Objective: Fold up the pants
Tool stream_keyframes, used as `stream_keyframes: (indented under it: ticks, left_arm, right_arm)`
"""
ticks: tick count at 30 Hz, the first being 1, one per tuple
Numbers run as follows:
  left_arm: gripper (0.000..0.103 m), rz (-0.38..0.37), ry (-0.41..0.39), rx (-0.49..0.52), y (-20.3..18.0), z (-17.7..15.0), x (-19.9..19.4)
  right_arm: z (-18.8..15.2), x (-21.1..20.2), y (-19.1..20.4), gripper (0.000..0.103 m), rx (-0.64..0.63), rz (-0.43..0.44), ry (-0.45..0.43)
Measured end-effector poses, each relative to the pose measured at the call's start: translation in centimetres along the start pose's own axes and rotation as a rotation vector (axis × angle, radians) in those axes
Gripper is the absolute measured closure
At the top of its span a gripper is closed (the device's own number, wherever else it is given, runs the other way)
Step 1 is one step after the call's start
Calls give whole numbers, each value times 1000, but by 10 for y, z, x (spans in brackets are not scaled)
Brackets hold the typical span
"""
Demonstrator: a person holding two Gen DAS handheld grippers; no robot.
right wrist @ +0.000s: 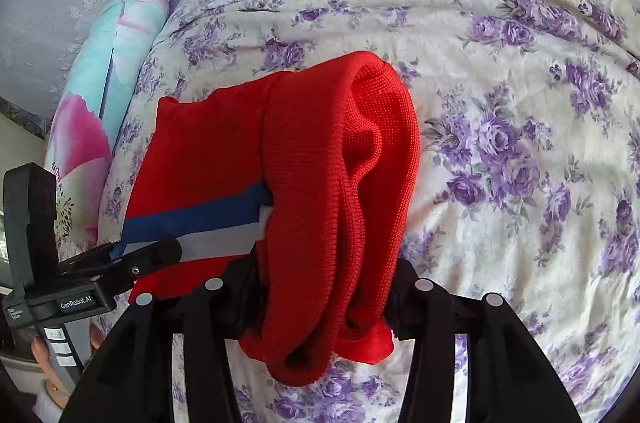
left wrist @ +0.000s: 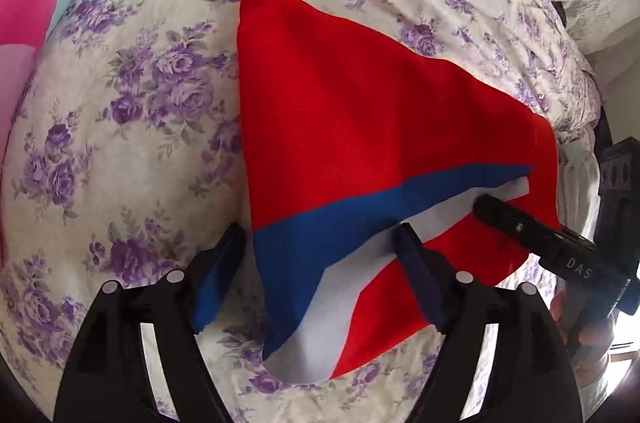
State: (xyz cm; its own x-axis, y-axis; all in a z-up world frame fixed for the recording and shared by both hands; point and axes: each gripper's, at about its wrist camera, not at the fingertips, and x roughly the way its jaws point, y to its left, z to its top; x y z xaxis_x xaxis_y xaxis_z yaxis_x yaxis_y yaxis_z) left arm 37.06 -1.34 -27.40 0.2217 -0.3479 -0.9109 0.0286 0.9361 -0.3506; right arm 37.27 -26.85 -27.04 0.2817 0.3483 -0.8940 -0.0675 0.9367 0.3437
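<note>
Now we work from the left gripper point(left wrist: 320, 243), jaws apart around the striped edge of the pants point(left wrist: 360, 111) on the bedspread point(left wrist: 132, 83). We should lift clear without dragging the fold. Our right gripper point(right wrist: 324, 287) straddles the bunched waistband (whether its pads press, we cannot tell). A pillow point(right wrist: 104, 75) lies well apart.

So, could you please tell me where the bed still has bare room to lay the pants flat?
The floral bedspread is bare beside the red pants, up to the pink-and-teal pillow, and on their opposite side in the right wrist view. It is crowded at the near edge, where both grippers meet the cloth.
</note>
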Motion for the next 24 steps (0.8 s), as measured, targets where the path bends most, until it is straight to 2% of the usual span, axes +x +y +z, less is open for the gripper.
stream_keyframes:
  ticks: [3, 7, 8, 13, 14, 16, 19, 21, 24]
  left_arm:
    - [29, 130, -43, 16, -9, -12, -30]
    - [29, 234, -121, 76, -29, -57, -85]
    - [29, 244, -136, 79, -33, -71, -98]
    - [22, 191, -220, 9, -50, -126, -155]
    - [17, 189, -238, -8, -54, -136, -166]
    - [14, 181, -264, -37, -65, -158, -187]
    - [13, 121, -297, -24, -82, -191, -219]
    - [9, 134, -328, 7, -92, -213, -240]
    - [8, 224, -378, 64, -107, -240, -269]
  right_arm:
    - [0, -33, 12, 40, -54, -113, -36]
    - [-29, -103, 28, 31, -91, -263, -162]
    - [-40, -118, 32, 29, -89, -276, -184]
    - [-100, -171, 58, 28, -61, -310, -259]
    - [-112, -179, 64, 28, -57, -317, -269]
    - [-133, -191, 77, 28, -42, -300, -279]
    - [-167, -215, 94, 28, -36, -272, -314]
    - [-188, -231, 104, 27, -58, -297, -332]
    - [-213, -241, 114, 25, -93, -331, -314]
